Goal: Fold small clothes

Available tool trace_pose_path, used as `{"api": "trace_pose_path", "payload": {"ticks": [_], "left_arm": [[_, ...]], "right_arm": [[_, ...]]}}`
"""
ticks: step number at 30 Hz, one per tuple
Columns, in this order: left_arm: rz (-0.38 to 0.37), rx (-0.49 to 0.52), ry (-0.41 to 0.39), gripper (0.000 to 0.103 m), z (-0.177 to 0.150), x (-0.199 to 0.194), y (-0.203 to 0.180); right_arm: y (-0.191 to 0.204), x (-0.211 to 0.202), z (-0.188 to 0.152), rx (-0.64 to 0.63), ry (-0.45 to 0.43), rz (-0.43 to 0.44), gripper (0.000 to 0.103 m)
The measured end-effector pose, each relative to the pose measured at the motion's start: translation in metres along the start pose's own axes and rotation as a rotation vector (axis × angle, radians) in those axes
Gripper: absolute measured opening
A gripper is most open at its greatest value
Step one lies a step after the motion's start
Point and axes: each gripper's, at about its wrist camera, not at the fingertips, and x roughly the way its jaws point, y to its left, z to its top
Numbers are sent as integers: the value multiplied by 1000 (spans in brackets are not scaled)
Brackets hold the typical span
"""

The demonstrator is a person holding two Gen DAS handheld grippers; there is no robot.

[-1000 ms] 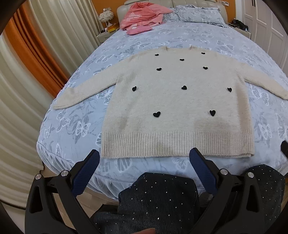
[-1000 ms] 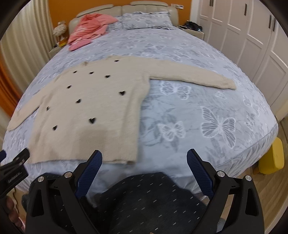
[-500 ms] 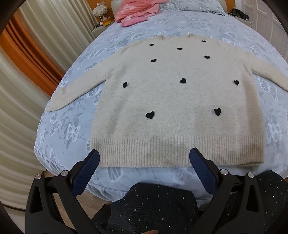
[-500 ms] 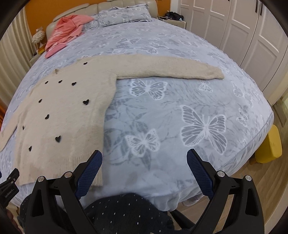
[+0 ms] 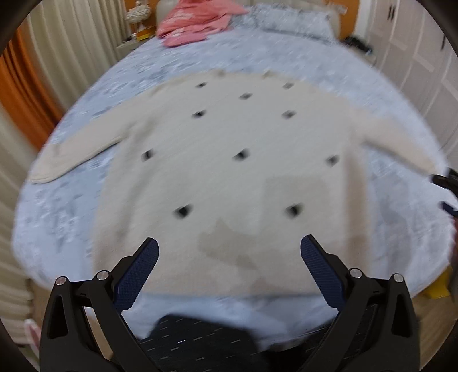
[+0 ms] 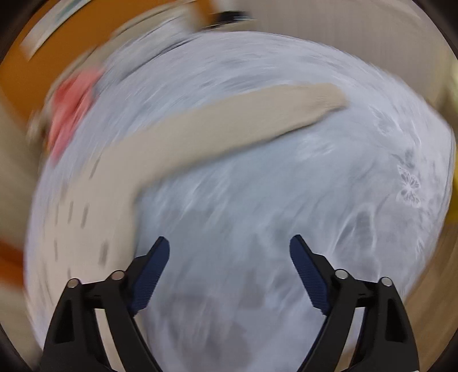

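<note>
A cream sweater (image 5: 229,177) with small black hearts lies flat and spread on the bed, sleeves out to both sides. My left gripper (image 5: 229,254) is open and empty above its lower hem. In the right wrist view the sweater's right sleeve (image 6: 243,120) stretches across the bed, with the body (image 6: 94,217) at the left. My right gripper (image 6: 229,254) is open and empty over bare bedsheet, below the sleeve. Both views are motion-blurred. The right gripper's tip shows at the right edge of the left wrist view (image 5: 449,183).
The bed has a blue-grey butterfly sheet (image 6: 315,200). Pink clothes (image 5: 194,23) lie near the headboard beside a pillow (image 5: 286,17). Curtains (image 5: 57,57) hang on the left, white wardrobe doors (image 5: 423,57) on the right. My dark trouser leg (image 5: 200,343) is below the gripper.
Both grippers have moved forward over the bed. The left one now hovers over the sweater's hem. The right one has swung fast toward the right sleeve. Both stay open.
</note>
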Motion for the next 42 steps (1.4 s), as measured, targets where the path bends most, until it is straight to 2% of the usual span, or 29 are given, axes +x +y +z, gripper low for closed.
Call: {"api": "trace_pose_path", "payload": {"ticks": [4,8,9,10,11,12,13,15,17,20,23,25,28,29,30,32,33,35,36,37,38,39,41,42], "left_arm": [[-46,12,-37,98,15,3,-24],[-69,20,-15,98,23,19,-44],[-69,23,-7,98,23,22,-45],[-65,30,2,98,23,26,-47],[-58,38,14,98,22,32,-50],[-52,40,23,98,21,35,-49],[-49,40,32,98,21,37,-48],[-42,36,43,98,19,43,-44],[-33,32,44,98,17,46,-39],[-21,6,57,98,13,53,-27],[-19,-32,68,98,10,55,-16],[-24,-63,66,98,9,53,-5],[-30,-84,46,98,10,47,9],[-30,-89,40,98,11,45,14],[-31,-98,34,98,13,42,21],[-40,-129,23,98,20,38,38],[-49,-150,16,98,23,37,47],[-66,-203,-2,98,35,36,71],[-70,-224,-12,98,40,37,80],[-74,-247,-25,98,47,39,91],[-81,-278,-36,98,57,45,104],[-92,-300,-41,98,64,51,112],[-126,-335,-41,98,86,69,124],[-140,-353,-43,98,102,85,128]], "right_arm": [[-36,47,84,32,-26,-76,76],[-72,86,123,175,7,-106,76],[-82,99,129,215,30,-105,69],[-85,106,132,227,43,-98,54],[-88,112,133,231,48,-94,49],[-86,112,137,214,13,-95,22],[-83,112,140,205,9,-71,10],[-64,102,148,181,-26,-15,11],[-14,80,155,46,-85,85,10],[76,49,148,-164,-117,250,10],[193,20,115,-397,-114,443,10],[274,12,78,-512,-67,575,11],[366,22,22,-634,12,673,12],[392,31,0,-671,47,691,17],[420,45,-29,-708,115,716,20],[449,64,-69,-764,208,721,21],[456,66,-88,-809,211,692,21],[441,59,-103,-818,186,676,22],[419,54,-104,-794,165,660,31],[399,50,-104,-774,137,629,49],[355,47,-100,-738,80,551,57],[330,42,-103,-720,47,483,61],[266,46,-100,-681,34,318,61],[231,55,-94,-619,55,211,62]]}}
